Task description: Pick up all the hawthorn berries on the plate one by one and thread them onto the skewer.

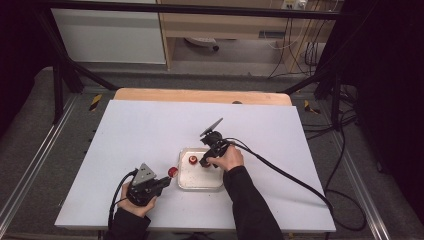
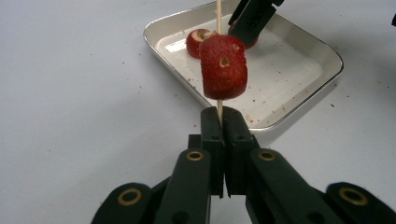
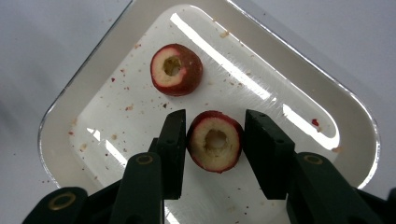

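Skewering: left gripper (image 2: 218,122) clamps stick (image 2: 218,9) carrying one fruit piece (image 2: 224,66).
Picking: right gripper (image 3: 212,140), part open, straddles cored piece (image 3: 215,141) in tray (image 3: 299,70); left pad touching.
Next: squeeze, lift, thread.

A robotics data-collection lab, set up as a recording bay rather than a kitchen: a white work table (image 1: 150,150) with a pale wooden edge (image 1: 200,95) stands inside a black metal frame (image 1: 60,75) on grey carpeted flooring (image 1: 30,135), with aluminium rails (image 1: 35,165) running along both sides. Black-and-yellow hazard tape (image 1: 95,101) marks the floor near the table's far corners. Bundles of black cables (image 1: 305,50) hang and coil at the right, beside dark curtains (image 1: 390,75). Behind the frame sit a white cabinet panel (image 1: 107,40) and a light wooden desk (image 1: 225,25), with a castor wheel (image 1: 215,48) beneath it.
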Demonstrator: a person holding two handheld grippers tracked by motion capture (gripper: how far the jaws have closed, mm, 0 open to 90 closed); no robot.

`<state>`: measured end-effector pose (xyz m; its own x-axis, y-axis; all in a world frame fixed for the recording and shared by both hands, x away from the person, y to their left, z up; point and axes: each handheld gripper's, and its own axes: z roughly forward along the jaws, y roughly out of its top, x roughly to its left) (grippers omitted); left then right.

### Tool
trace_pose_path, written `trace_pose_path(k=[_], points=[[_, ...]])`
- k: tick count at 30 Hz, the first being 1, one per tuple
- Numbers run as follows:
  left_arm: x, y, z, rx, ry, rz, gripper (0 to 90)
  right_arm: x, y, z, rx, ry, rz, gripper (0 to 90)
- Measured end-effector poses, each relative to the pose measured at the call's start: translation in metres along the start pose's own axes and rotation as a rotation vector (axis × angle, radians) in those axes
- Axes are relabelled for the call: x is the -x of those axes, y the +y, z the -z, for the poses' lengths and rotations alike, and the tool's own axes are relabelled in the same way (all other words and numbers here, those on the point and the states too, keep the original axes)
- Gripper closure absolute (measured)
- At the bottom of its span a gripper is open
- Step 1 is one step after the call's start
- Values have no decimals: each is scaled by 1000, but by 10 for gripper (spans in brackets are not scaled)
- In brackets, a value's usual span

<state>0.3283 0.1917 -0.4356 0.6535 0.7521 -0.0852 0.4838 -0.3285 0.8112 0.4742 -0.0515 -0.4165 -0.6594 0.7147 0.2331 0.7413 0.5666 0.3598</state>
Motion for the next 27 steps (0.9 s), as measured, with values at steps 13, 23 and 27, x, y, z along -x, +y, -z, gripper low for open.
trace_pose_path(k=[13, 23, 27], points=[[3, 1, 1, 10, 4, -13, 881, -13, -16, 29, 148, 60, 6, 605], [7, 1, 0, 10, 2, -22, 881, -9, -46, 42, 324, 113, -11, 606], [9, 1, 0, 13, 1, -21, 880, -10, -62, 44, 457, 164, -46, 605]])
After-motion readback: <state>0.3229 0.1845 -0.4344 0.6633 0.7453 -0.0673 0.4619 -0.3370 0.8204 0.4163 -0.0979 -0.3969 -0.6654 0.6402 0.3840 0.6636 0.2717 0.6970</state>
